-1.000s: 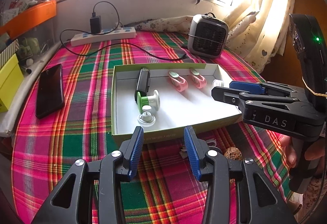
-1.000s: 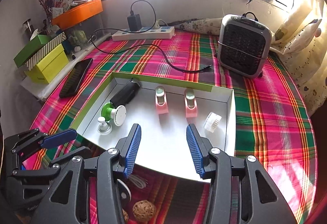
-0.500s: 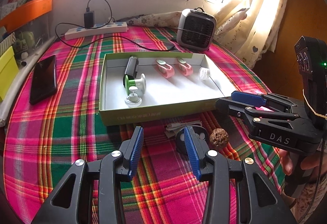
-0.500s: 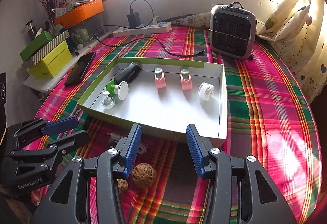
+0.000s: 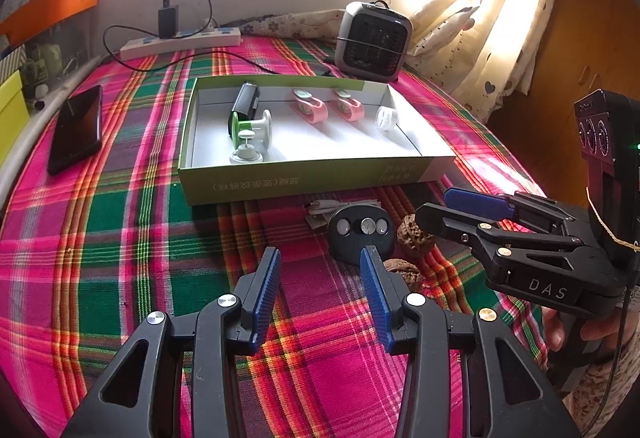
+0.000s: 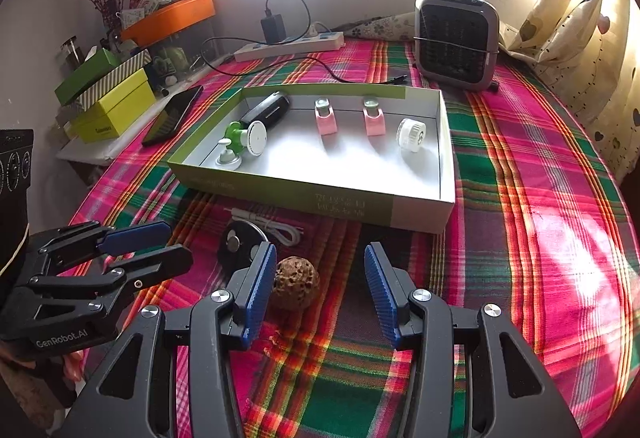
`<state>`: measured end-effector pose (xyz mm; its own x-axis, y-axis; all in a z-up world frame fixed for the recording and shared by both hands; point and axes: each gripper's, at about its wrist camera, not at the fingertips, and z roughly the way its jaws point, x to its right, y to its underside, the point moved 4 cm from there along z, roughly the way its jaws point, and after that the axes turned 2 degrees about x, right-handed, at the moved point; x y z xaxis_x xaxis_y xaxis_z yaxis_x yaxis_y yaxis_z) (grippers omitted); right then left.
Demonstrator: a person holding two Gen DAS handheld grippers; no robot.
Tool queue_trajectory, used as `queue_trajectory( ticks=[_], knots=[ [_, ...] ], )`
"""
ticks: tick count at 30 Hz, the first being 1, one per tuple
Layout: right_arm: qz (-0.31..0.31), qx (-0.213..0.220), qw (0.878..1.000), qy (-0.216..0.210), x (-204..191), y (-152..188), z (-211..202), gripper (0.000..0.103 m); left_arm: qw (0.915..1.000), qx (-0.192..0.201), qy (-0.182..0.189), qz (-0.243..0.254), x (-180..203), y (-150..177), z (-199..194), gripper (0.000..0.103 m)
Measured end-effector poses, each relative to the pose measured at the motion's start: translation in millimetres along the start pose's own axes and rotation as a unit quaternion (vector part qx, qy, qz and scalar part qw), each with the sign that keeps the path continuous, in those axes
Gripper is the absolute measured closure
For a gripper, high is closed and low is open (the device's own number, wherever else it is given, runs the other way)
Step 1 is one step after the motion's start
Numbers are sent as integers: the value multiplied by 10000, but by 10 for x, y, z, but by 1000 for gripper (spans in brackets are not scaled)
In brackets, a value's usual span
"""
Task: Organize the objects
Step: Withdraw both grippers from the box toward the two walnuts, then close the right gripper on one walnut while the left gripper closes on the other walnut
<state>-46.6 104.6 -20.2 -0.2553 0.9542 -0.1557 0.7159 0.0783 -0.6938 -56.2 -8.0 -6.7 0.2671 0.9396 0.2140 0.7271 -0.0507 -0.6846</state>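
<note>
Plaid cloth (image 5: 120,246) over the bench, shallow green-sided box (image 5: 312,180) in the middle of it. Inside the box: a black cylinder (image 5: 246,100) at the back left, a green-and-white spool (image 5: 256,126) touching its near end, a small white knob (image 5: 246,152) just in front, two pink clips (image 5: 308,106) (image 5: 349,105) side by side, a white cap (image 5: 386,118) at the right.

In front of the box, on the cloth: a coiled white cable (image 6: 272,228), a round black disc (image 5: 360,234) with three pale studs partly over the cable, a walnut (image 6: 296,283) just beside the disc, and a second walnut (image 5: 402,270) half hidden behind the left tongs' right finger in the left view, out of sight in the right view.

Left tongs (image 5: 320,278) open, empty, hovering over bare cloth just short of the disc. Right tongs (image 6: 320,280) open, empty, the first walnut low between the fingers and close against the left pad; touching or not, cannot tell. Fingertips of a hand (image 5: 560,330) on the right handle only partly seen at the frame edge.

Farther back: a phone (image 5: 76,128) at the left, a power strip (image 5: 180,42) with a black charger and its cable trailing across, a small heater (image 5: 372,40). Window washed out by glare. Shelf things at the far left, an orange tray (image 6: 168,18) and yellow and green boxes (image 6: 116,102), crowded and hard to make out. Printing on the box's front wall upside down and unreadable.
</note>
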Motion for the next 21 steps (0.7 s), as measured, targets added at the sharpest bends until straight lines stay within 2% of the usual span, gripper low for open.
queue_trajectory(
  ticks=[11,21],
  knots=[
    [-20,-173,9998,-61,-46,110,135,56,9999,-59,69,-59,-21,97,27,63],
    [-251,-231,9993,171,-79,139,211,56,9997,-97,194,-119,-22,124,58,63]
  ],
)
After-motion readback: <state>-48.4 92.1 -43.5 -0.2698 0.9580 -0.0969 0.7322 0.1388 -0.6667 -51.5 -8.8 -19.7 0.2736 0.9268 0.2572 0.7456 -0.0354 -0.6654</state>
